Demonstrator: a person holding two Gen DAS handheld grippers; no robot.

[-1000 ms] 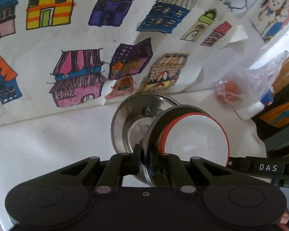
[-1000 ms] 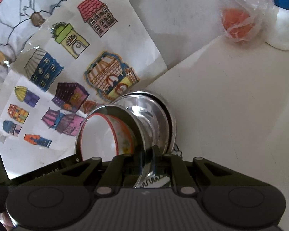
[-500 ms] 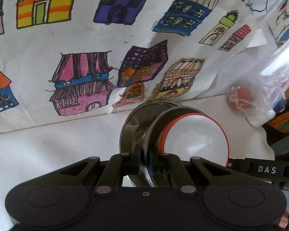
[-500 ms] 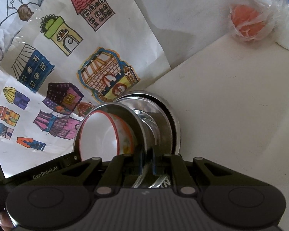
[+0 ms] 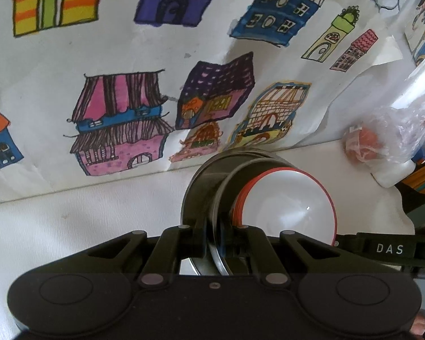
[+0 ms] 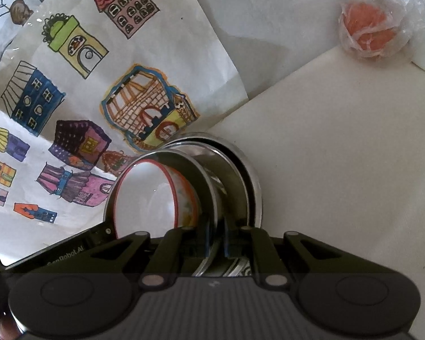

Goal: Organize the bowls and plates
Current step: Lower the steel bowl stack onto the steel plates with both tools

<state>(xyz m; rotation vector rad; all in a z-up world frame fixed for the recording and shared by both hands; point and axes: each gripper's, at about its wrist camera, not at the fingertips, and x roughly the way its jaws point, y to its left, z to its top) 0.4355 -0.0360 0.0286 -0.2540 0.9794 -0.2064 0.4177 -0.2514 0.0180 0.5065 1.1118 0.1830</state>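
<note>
A steel plate [image 5: 225, 198] holds a white bowl with a red rim [image 5: 286, 204]. My left gripper [image 5: 212, 243] is shut on one edge of this plate. My right gripper [image 6: 215, 243] is shut on the opposite edge of the same plate [image 6: 204, 181], and the bowl [image 6: 147, 195] shows to its left. Right behind the held plate is a second steel plate [image 5: 195, 187], also seen in the right wrist view [image 6: 246, 175]. Whether the two plates touch I cannot tell.
A paper sheet with coloured house drawings [image 5: 121, 119] lies on the white table [image 6: 340, 155]. A clear plastic bag with something orange in it [image 6: 371, 31] and a white bottle [image 5: 393, 172] sit at the far right.
Both grippers have carried the plate and bowl toward the second steel plate, which now sits close behind it. The drawings and bag look nearer.
</note>
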